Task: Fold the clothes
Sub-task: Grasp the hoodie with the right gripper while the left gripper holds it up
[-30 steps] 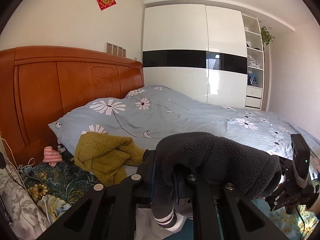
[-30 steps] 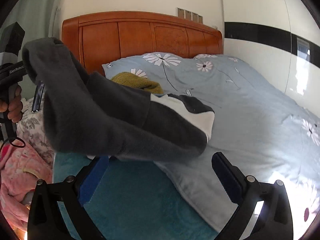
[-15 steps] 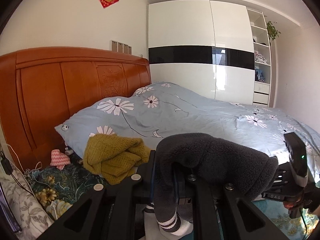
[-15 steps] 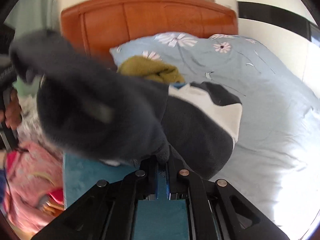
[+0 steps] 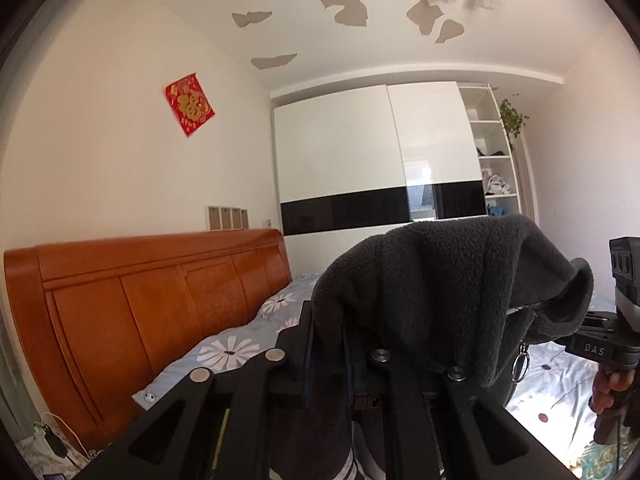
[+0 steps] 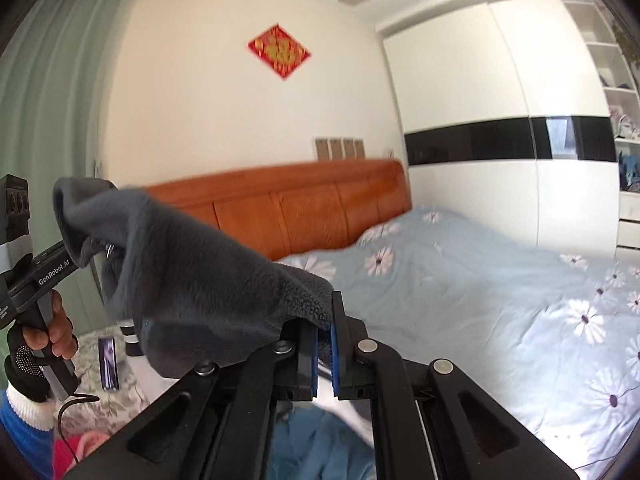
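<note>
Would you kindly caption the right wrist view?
Right gripper and left gripper hold a grey fleece garment up above the bed.

From my left claw (image 5: 344, 344), the dark fleece garment (image 5: 440, 280) drapes over the fingers, so I cannot see its pads or where they bite. Below it the cloth runs out of frame with only a striped cuff (image 5: 344, 464) showing. Beyond my right claw (image 6: 324, 344) the red wall hanging (image 6: 279, 51) is smeared, its characters unreadable. The phone (image 6: 108, 364) screen left of it is too small to read.
</note>
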A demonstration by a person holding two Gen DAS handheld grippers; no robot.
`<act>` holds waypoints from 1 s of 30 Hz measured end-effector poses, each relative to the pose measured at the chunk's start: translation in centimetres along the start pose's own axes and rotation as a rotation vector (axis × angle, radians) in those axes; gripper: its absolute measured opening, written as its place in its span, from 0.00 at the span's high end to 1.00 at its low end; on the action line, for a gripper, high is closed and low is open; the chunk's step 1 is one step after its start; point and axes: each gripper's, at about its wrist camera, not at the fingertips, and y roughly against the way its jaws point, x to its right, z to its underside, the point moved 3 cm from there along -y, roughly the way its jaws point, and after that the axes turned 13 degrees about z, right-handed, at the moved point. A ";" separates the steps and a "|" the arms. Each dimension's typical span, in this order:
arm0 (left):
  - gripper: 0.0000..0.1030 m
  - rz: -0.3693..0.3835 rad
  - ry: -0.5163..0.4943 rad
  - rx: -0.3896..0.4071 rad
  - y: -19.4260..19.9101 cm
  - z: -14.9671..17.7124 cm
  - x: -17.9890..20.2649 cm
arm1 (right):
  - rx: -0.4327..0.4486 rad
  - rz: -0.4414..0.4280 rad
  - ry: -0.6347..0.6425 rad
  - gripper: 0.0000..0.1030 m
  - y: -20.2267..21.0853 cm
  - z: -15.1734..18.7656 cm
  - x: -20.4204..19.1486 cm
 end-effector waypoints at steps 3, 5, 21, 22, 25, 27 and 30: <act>0.88 0.045 -0.024 0.043 1.4 -2.7 2.7 | 0.061 0.031 -0.003 0.96 4.4 -2.0 1.4; 0.88 0.093 -0.032 0.073 2.4 -3.8 4.5 | 0.102 0.059 0.014 0.96 7.8 -3.0 2.5; 0.88 0.605 0.061 -0.105 -2.2 4.9 19.7 | -0.021 0.369 0.064 0.96 23.3 3.2 13.8; 0.88 0.607 0.062 -0.160 -4.3 6.8 20.7 | -0.058 0.388 0.043 0.96 22.3 4.2 15.4; 0.88 0.574 0.061 -0.278 -9.8 12.4 22.6 | -0.170 0.439 -0.033 0.96 19.0 8.2 20.5; 0.88 0.560 0.097 -0.348 -13.5 16.0 23.2 | -0.240 0.463 -0.109 0.95 17.1 11.5 24.3; 0.88 0.544 0.157 -0.449 -18.6 21.8 24.0 | -0.345 0.500 -0.190 0.95 13.4 16.1 28.4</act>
